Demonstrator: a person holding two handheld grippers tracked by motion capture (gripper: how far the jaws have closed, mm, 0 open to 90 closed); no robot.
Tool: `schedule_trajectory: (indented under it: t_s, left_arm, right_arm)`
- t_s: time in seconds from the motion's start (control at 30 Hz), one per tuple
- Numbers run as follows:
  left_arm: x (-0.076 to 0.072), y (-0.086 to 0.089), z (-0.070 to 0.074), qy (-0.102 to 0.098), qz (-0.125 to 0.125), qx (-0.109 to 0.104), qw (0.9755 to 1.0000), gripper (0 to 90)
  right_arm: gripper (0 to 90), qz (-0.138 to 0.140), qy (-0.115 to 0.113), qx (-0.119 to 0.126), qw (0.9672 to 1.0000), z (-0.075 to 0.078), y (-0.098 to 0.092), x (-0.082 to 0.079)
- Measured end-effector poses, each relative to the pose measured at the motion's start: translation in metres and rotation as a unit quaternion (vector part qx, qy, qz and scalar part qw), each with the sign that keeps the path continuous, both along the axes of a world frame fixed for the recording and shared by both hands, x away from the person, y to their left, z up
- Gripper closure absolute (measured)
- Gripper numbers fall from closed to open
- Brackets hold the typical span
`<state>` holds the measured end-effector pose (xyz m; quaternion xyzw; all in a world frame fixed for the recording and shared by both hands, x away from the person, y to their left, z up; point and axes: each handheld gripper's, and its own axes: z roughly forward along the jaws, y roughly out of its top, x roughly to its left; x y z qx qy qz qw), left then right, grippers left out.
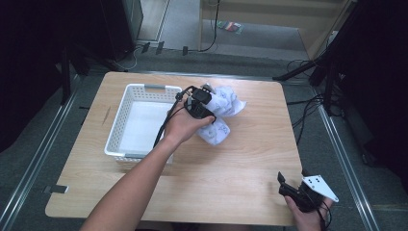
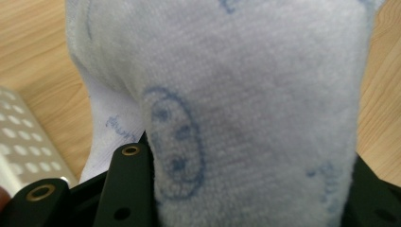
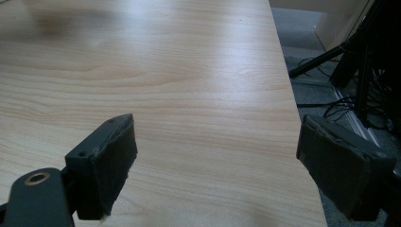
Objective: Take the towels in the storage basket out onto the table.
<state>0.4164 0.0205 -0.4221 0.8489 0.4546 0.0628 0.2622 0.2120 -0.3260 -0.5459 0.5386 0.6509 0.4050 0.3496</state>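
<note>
Centrally, left gripper (image 1: 208, 103) grips the white cloth (image 1: 222, 113) just beside the basket (image 1: 126, 108); right gripper (image 1: 292, 188), well apart, gapes wide, empty.

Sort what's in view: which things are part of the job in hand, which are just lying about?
In the job:
- white cloth with blue print, clamped in the left claw
- white basket beside it
- wooden table

Lying about:
- right claw, open over bare table at the near right corner
- cables and stands on the floor
- colourful item on the far floor
</note>
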Motion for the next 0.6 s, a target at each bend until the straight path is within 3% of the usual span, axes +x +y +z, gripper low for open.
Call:
schedule_trajectory:
  t_s: [0.33,0.43,0.6]
  left_arm:
    - [-0.001,-0.009,-0.036,0.021,0.009,-0.015,0.9996,50.3]
    - [-0.003,-0.014,-0.05,0.027,0.003,0.0,0.9996,49.4]
    - [-0.009,-0.019,-0.061,0.028,0.003,0.008,0.9996,46.9]
  right_arm:
    - [13.0,-0.001,0.0,-0.001,1.0,0.0,0.0,0.0]
    - [13.0,-0.001,0.001,0.0,1.0,0.0,0.0,0.0]
    - [13.0,-0.001,0.001,-0.001,1.0,0.0,0.0,0.0]
